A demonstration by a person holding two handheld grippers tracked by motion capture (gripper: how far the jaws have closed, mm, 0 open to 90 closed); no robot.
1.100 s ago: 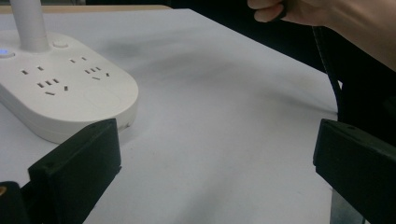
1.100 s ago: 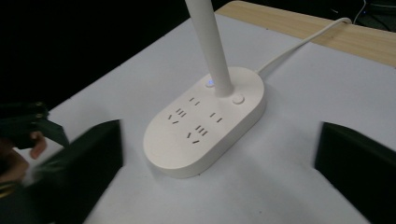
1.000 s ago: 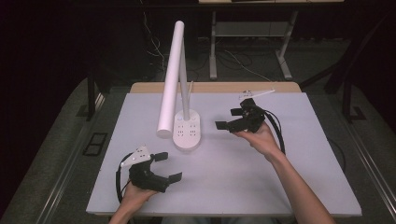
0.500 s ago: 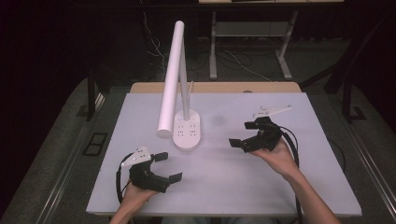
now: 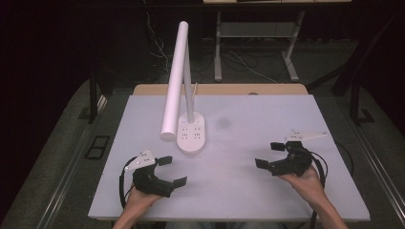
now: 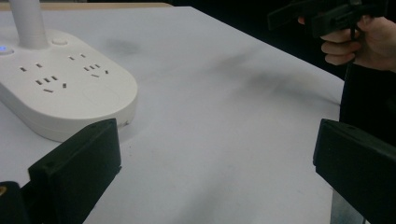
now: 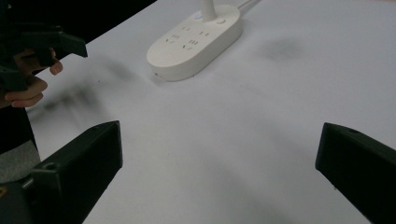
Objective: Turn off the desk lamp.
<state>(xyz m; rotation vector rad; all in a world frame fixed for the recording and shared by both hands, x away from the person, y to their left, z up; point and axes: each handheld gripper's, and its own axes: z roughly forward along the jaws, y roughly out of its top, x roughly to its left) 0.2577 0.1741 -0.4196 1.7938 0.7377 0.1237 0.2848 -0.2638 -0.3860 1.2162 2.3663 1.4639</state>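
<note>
**Right claw drawn back from the lamp base, both claws open and empty**

The right claw [image 5: 271,155] is seen with its jaws spread wide and nothing between them, held low over the near right part of the bench [image 5: 334,119], well apart from the lamp base [image 5: 192,136]. A second earlier it was held close to the right of that base; since then it has been pulled back toward the person's side and away to the right. The left claw [image 5: 171,171] is likewise open and empty, and has been kept where it was, just in front of the base and slightly to its left.

The desk lamp [image 5: 174,81] stands upright behind the middle of the bench, its long white head slanting down to the left of the base. From the withdrawal it is judged that contact with the lamp is finished, or has been put off.

Whether the lamp is lit cannot be told, though a small blue light [image 6: 2,48] shows on the base. In both claw views the lamp's stem is cut off by the top edge. A faint grey smudge [image 5: 223,123] lies right of the base.
</note>
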